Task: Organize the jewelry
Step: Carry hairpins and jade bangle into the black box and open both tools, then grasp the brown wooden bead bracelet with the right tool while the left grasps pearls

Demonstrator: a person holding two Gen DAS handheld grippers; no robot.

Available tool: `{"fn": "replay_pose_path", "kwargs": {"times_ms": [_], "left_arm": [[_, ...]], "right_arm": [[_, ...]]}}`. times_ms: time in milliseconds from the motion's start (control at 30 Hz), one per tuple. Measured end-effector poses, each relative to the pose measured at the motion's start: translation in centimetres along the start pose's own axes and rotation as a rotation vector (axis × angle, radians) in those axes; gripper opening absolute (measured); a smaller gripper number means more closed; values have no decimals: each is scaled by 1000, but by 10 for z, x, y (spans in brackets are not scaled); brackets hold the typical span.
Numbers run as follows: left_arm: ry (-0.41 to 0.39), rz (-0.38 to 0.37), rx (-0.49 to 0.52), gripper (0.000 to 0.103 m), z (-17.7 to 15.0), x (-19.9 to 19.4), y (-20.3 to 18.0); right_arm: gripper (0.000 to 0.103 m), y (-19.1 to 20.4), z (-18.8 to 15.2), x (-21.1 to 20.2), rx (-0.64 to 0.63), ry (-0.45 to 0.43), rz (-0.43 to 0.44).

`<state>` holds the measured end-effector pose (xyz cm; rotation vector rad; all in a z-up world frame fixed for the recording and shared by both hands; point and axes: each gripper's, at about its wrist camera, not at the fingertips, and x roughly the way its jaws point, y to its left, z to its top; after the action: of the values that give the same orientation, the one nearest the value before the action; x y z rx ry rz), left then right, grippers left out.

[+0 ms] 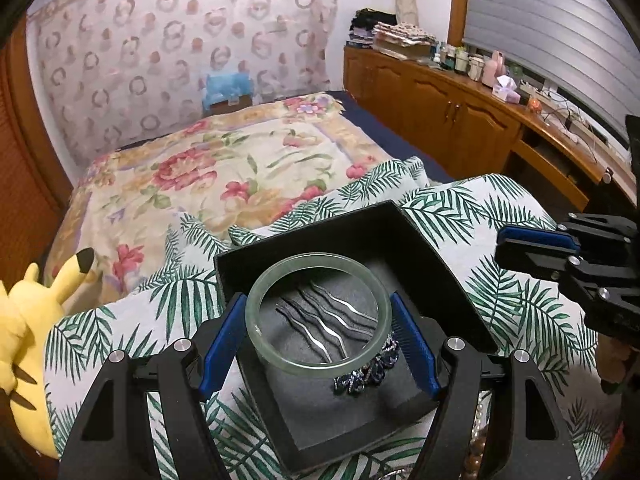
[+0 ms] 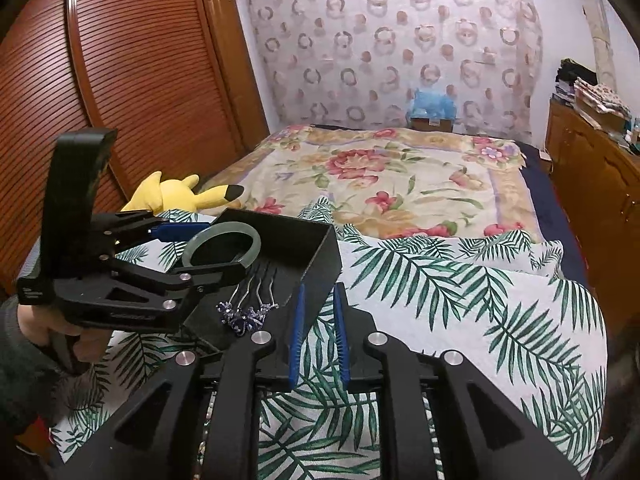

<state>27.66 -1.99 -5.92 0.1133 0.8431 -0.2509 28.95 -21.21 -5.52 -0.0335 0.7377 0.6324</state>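
Observation:
A pale green jade bangle is pinched across its width by the blue pads of my left gripper, which is shut on it. It hangs over an open black box with a grey foam floor. In the box lie several wavy hairpins with blue jewelled ends. The right wrist view shows the bangle tilted above the box. My right gripper stands just off the box's near right corner, its pads a narrow gap apart with only cloth showing between them.
The box rests on a palm-leaf cloth over a bed with a floral spread. A yellow plush toy lies at the left. Strings of beads lie at the lower right. A wooden cabinet lines the right wall.

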Motion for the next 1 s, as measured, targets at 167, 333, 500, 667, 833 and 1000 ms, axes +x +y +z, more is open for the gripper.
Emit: {"fn": "replay_pose_path", "kwargs": {"times_ms": [167, 333, 500, 667, 833, 1000], "left_arm": [[-16, 2, -1, 69, 2, -4, -3], [-45, -9, -12, 70, 0, -23, -7], [-87, -21, -30, 70, -17, -55, -10], [-99, -26, -41, 70, -35, -74, -12], [-91, -23, -65, 70, -57, -86, -10], [-86, -16, -89, 70, -82, -95, -9]], "right_arm": [[18, -1, -4, -4, 8, 1, -8], [19, 1, -14, -12, 14, -3, -17], [19, 10, -26, -27, -11, -14, -42], [19, 21, -42, -41, -38, -14, -64], [29, 32, -58, -53, -56, -18, -76], [29, 38, -71, -61, -54, -17, -79]]}}
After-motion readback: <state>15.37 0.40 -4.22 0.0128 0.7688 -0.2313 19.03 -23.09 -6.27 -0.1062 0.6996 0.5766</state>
